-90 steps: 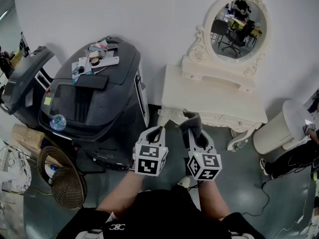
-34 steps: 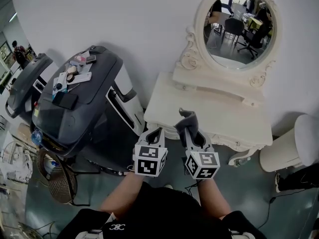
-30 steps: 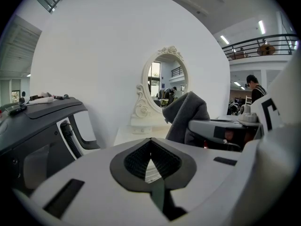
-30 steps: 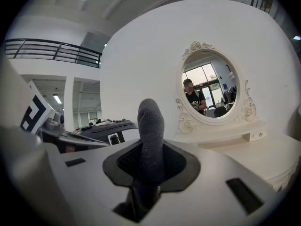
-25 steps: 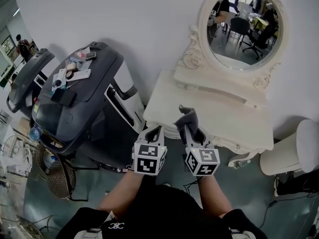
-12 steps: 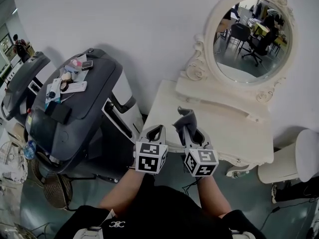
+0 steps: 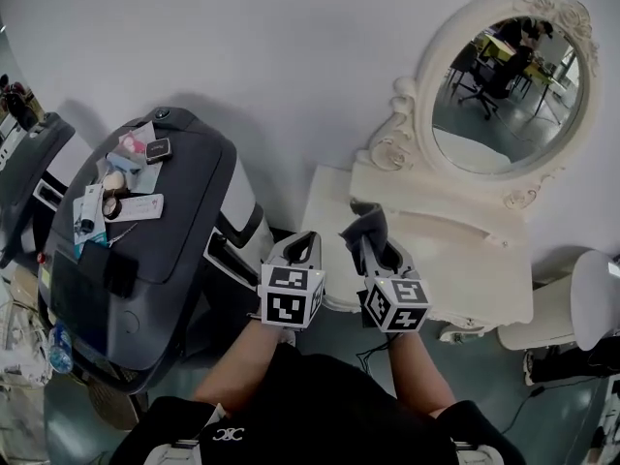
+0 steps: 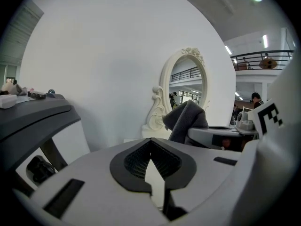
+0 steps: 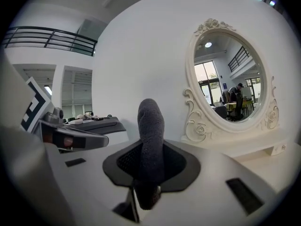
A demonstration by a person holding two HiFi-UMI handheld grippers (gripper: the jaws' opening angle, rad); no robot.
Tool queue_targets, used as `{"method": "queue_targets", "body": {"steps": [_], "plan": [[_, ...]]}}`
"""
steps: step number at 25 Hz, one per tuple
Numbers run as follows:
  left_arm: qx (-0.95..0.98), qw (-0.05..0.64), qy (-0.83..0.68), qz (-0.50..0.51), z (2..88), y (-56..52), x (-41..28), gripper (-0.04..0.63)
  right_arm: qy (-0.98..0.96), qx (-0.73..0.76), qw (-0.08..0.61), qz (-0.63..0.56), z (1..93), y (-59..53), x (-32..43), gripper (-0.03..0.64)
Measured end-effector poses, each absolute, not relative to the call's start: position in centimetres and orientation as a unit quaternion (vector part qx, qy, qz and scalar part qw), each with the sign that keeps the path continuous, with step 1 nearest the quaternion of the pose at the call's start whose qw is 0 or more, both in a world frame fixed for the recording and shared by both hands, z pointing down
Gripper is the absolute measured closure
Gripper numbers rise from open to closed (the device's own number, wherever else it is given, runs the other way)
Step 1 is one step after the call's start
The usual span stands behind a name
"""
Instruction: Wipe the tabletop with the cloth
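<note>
A dark grey cloth (image 7: pixel 368 225) stands up from my right gripper (image 7: pixel 374 248), which is shut on it, just over the front left part of the white dressing table's top (image 7: pixel 465 260). In the right gripper view the cloth (image 9: pixel 150 135) fills the jaws, with the tabletop (image 9: pixel 277 166) beyond at lower right. My left gripper (image 7: pixel 301 247) hovers beside it at the table's left edge, shut with nothing in it. From the left gripper view its jaws meet on nothing, and the cloth (image 8: pixel 187 121) shows to the right.
An oval mirror (image 7: pixel 509 85) in an ornate white frame rises at the back of the table against the white wall. A large dark grey machine (image 7: pixel 145 250) with small items (image 7: pixel 121 168) on top stands close at left. A white round stool (image 7: pixel 593 298) sits at far right.
The view has drawn nearer to the dressing table and turned right. Both grippers now sit over the table's front left part. The cloth stays clamped in the right gripper.
</note>
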State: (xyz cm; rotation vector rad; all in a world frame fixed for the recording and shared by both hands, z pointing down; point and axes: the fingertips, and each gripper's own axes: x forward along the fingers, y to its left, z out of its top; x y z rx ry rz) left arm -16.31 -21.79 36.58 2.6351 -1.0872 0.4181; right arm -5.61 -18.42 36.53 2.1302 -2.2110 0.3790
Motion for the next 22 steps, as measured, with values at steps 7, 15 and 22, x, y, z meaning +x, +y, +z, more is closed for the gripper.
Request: {"method": "queue_targets", "body": {"steps": [7,15,22], "plan": [[0.901,0.160,-0.374,0.150,38.1,-27.4,-18.6,0.589,-0.708,0.691,0.047,0.140,37.3,-23.9,-7.5,0.531],[0.894,0.181,-0.377,0.158,40.0,-31.6,-20.5,0.589,-0.686,0.707,0.128,0.111,40.4,-30.6,-8.9,0.531],[0.878,0.203,-0.395,0.181,42.4,-34.2,-22.1,0.589,-0.691,0.682,0.235,0.039,43.4,-38.2,-8.5,0.531]]}}
